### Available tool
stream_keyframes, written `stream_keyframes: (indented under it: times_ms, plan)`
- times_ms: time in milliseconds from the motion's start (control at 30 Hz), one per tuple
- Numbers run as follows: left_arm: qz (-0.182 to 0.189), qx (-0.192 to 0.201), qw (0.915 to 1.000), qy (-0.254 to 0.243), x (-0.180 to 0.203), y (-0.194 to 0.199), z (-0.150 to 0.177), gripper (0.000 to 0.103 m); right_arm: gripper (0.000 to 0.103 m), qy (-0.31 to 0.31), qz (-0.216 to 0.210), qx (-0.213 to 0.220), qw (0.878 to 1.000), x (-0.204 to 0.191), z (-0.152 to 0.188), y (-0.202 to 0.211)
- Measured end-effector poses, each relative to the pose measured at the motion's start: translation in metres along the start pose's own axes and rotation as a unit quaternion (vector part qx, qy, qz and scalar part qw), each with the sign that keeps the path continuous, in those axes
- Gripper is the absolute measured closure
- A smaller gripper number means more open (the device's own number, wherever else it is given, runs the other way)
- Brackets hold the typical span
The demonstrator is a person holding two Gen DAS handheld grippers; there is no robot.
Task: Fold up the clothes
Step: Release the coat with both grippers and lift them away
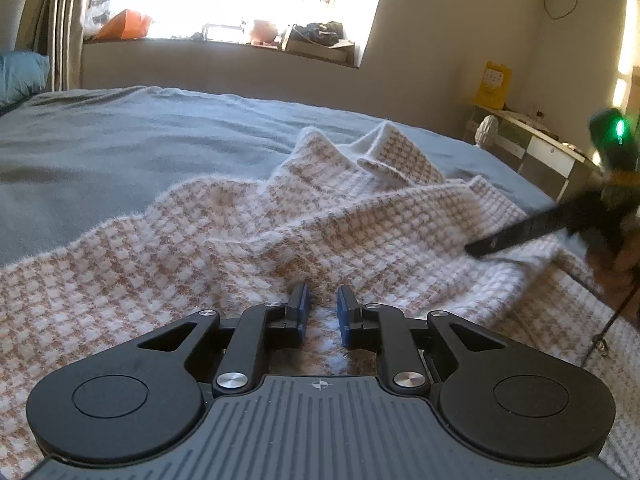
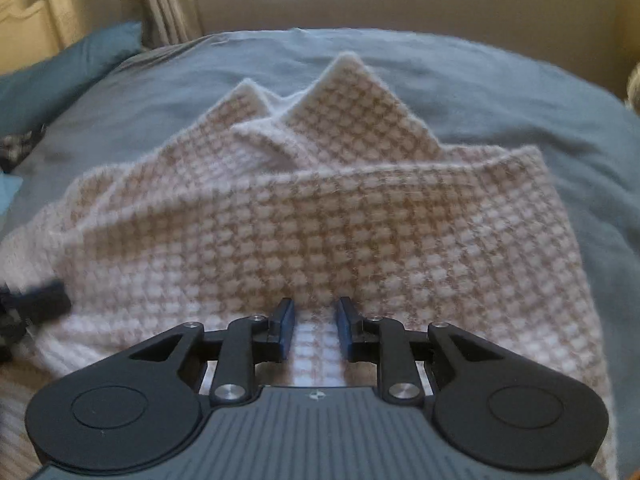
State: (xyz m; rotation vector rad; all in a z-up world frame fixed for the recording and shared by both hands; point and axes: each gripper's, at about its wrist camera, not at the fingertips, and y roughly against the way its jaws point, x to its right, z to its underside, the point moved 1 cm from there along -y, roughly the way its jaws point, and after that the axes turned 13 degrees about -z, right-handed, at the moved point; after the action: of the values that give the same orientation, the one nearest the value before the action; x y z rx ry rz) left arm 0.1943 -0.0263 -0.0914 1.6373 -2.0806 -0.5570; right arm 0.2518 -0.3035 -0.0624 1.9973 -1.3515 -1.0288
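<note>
Left wrist view: the left claw (image 1: 322,312) is hovering low over the checked knit garment (image 1: 224,248), its blue pads standing a little apart with cloth showing in the gap. The pads are not visibly pressing on anything, so I am reading it as slightly spread and holding nothing. The garment is lying rumpled across the blue-grey bed (image 1: 120,140), reaching the near edge, with a ridge running through its middle and two pointed corners standing up toward the far side. At the right edge of this view the right claw (image 1: 480,249) is coming in as a dark, blurred bar just above the cloth. A window sill (image 1: 224,42) and a small desk (image 1: 552,152) are sitting beyond the bed.

Right wrist view: the right claw (image 2: 316,328) is angling down over the garment's (image 2: 320,232) near hem, pads narrowly spread, cloth beneath them but nothing pinched that I can make out. From here the garment is reading flatter, a broad panel folded over with the two points behind it. That suggests one fold is laid and both claws are parked at the near edge, probably to take the hem for the next one.

Only the left view is showing the other claw clearly; only the right view is showing the blue pillow (image 2: 68,68) at the bed's far left corner.
</note>
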Motion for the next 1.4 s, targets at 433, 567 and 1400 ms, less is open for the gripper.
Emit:
stream_keyframes:
  times_ms: [433, 567, 1400]
  plan:
    - [0.006, 0.012, 0.9998, -0.011, 0.003, -0.001, 0.006, 0.079, 0.081, -0.108, 0.018, 0.063, 0.992, 0.058, -0.057, -0.035]
    - [0.011, 0.009, 0.9999, -0.009, 0.002, 0.000, 0.005, 0.079, 0.081, -0.146, 0.040, 0.073, 0.986, 0.079, -0.069, -0.045]
    - [-0.040, 0.020, 0.9890, -0.141, 0.047, -0.013, -0.003, 0.038, 0.076, 0.029, 0.071, 0.001, 0.997, 0.060, 0.047, 0.049]
